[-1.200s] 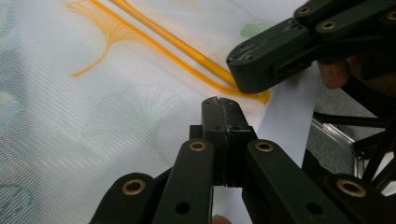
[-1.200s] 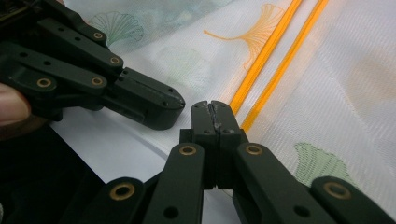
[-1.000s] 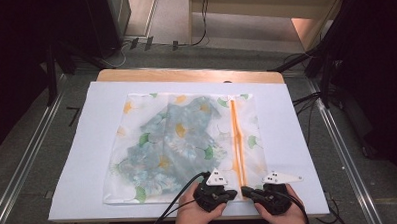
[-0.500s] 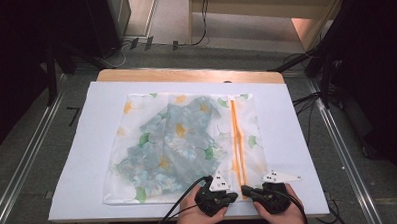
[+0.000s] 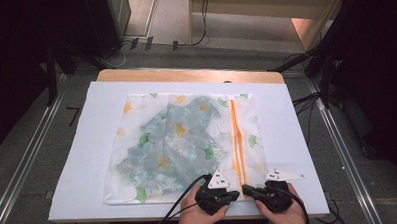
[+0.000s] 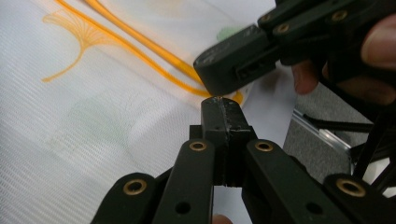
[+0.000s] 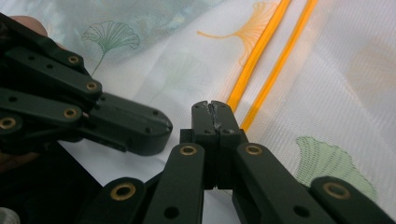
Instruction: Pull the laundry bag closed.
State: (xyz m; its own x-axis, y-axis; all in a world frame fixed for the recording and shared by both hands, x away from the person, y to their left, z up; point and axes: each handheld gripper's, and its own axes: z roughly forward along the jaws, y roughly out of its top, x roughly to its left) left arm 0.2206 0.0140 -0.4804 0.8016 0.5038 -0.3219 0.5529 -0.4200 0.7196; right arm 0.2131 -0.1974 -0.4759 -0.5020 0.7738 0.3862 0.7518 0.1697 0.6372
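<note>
A white mesh bag [image 5: 137, 124] printed with ginkgo leaves lies flat on the white board [image 5: 83, 156]. A blue-green floral cloth [image 5: 172, 143] shows through it. An orange zipper [image 5: 236, 135] runs along its right side to the near edge. Each hand holds a gripper at that near end. My left gripper [image 5: 236, 194] points right and my right gripper [image 5: 245, 189] points left, tips almost meeting. In the left gripper view my left gripper [image 6: 219, 103] is shut with nothing between its jaws, just short of the zipper [image 6: 140, 44]. My right gripper [image 7: 212, 108] is shut too, beside the zipper [image 7: 261, 51].
The board rests on a wooden table [image 5: 185, 74]. Metal rails [image 5: 23, 163] run along the floor on both sides. Dark stands and cables [image 5: 315, 63] crowd the far right. Black cables [image 5: 182, 205] trail from the grippers over the near edge.
</note>
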